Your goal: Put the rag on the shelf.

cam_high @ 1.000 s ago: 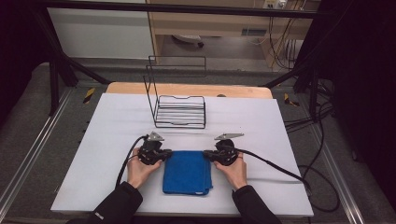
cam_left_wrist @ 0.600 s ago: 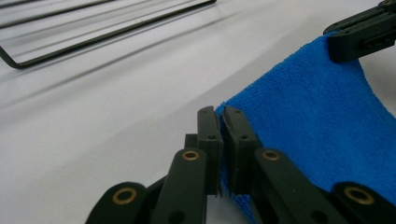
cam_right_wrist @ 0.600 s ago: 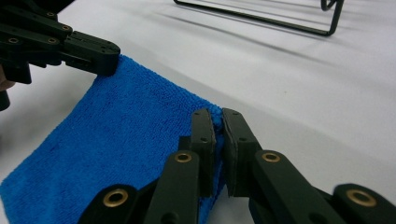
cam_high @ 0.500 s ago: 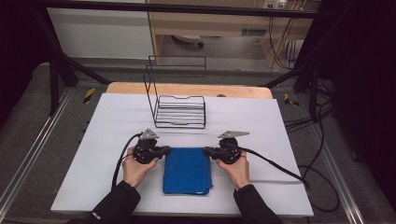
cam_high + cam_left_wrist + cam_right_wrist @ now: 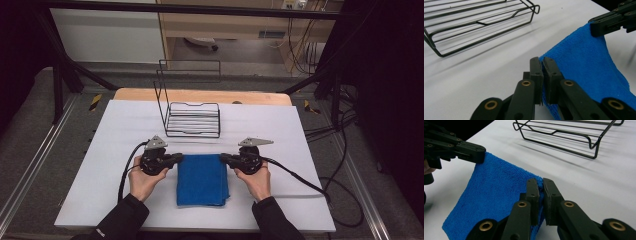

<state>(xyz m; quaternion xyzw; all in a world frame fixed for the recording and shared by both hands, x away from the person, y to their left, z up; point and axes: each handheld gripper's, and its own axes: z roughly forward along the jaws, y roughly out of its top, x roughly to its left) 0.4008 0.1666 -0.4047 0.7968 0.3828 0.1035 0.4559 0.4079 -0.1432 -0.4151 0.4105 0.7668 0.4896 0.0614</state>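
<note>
Blue terry cloth, a folded rectangular towel (image 5: 202,179), lies at the near middle of the white tabletop (image 5: 100,150) in the high view. Its two far corners are lifted off the surface, one pinched by the left gripper (image 5: 178,158) and the other by the right gripper (image 5: 225,158), each held by a hand coming in from the bottom edge; the near end of the towel rests on the table. Well beyond the cloth stands a black wire rack (image 5: 192,119) with an upright back frame, apart from towel and grippers alike.

From the left gripper view, the left gripper (image 5: 542,75) has its black jaws nearly together, clamped on a corner of the blue towel (image 5: 584,62), with the fabric edge squeezed in the thin gap between them. The cloth stretches away to the right gripper (image 5: 599,25), which bites the opposite corner. The wire rack (image 5: 481,22) sits on the white table farther off.

Seen in the right gripper view, the right gripper (image 5: 541,195) is likewise narrowed onto a corner of the towel (image 5: 496,192), blue fabric caught between the pads. The left gripper (image 5: 477,153) grips the other corner at upper left, and the cloth hangs down between them onto the table. The rack (image 5: 566,135) lies beyond.
</note>
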